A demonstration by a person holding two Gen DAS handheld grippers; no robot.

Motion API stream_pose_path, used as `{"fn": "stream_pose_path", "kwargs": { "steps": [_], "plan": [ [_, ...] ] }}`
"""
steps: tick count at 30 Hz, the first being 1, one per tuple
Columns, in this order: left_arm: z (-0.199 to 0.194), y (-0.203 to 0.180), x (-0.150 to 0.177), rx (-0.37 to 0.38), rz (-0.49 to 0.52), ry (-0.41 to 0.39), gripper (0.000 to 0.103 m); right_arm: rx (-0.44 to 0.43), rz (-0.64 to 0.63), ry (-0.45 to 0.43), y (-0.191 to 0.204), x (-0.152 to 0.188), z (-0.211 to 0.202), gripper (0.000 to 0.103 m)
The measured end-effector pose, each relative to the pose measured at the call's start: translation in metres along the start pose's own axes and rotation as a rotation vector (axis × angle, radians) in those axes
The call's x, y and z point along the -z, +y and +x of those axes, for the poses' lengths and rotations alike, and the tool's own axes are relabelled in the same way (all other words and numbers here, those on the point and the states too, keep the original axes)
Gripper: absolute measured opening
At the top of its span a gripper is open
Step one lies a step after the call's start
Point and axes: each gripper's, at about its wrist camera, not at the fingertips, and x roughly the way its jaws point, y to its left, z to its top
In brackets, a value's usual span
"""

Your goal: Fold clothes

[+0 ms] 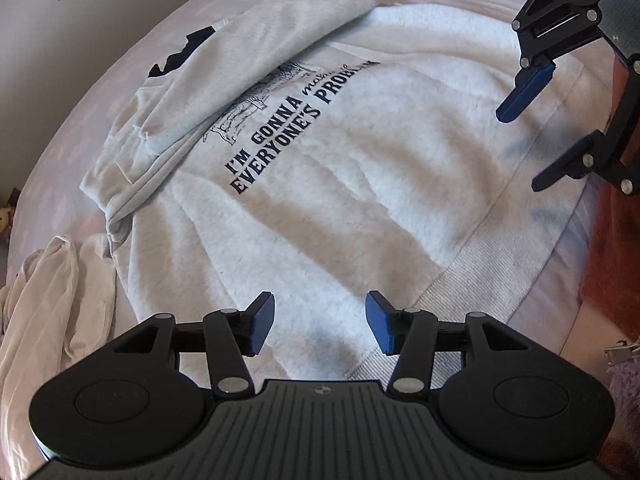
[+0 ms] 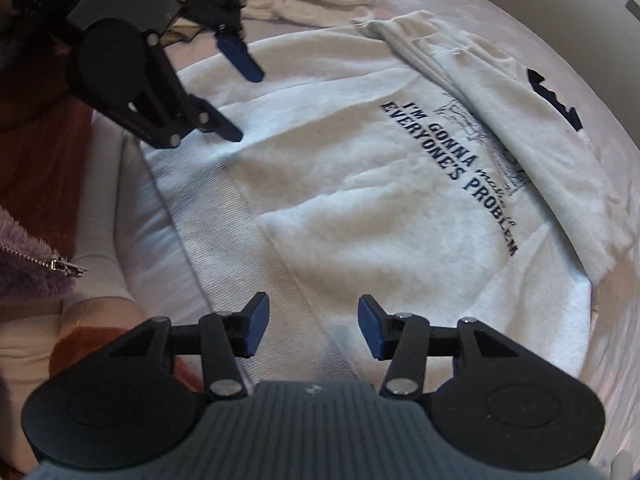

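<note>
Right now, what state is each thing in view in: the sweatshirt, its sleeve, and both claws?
Sweatshirt: lies flat on the bed, print side up, not yet folded in half.
Sleeve: folded in across the chest, covering part of the print.
Ribbed hem: flat, near the bed edge.
Left claw: open, empty, above the hem end.
Right claw: open, empty, above the hem.

Sweatshirt [image 1: 360,184] print — "I'M GONNA … EVERYONE'S PROBLEM", middle script word unclear.
</note>
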Motion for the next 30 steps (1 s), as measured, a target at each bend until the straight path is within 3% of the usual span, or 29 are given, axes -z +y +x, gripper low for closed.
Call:
{"fn": "stream_pose_path", "kwargs": {
  "steps": [8,12,17,22,24,25,30],
  "plan": [
    [-0.001,-0.008,0.012,-0.023,0.025,-0.021,0.048,-0.049,-0.176,0.163,0.043,-0.010,0.029,0.067],
    [-0.002,-0.005,0.012,-0.014,0.008,-0.040,0.048,-0.071,-0.127,0.219,0.036,-0.011,0.045,0.067],
    [-0.001,0.002,0.013,0.000,-0.028,-0.057,0.048,-0.032,-0.152,0.227,0.037,-0.009,0.050,0.066],
    [-0.001,0.004,0.013,0.008,-0.040,-0.063,0.048,0.047,-0.221,0.204,0.046,-0.003,0.049,0.048],
    [-0.002,0.004,0.014,0.006,-0.035,-0.068,0.048,0.113,-0.255,0.186,0.050,0.001,0.047,0.022],
    [-0.003,0.003,0.014,0.006,-0.034,-0.070,0.048,0.157,-0.276,0.175,0.053,0.003,0.046,0.015],
    [-0.004,0.005,0.016,0.006,-0.040,-0.085,0.048,0.234,-0.254,0.109,0.047,0.006,0.037,0.012]
  ]
}}
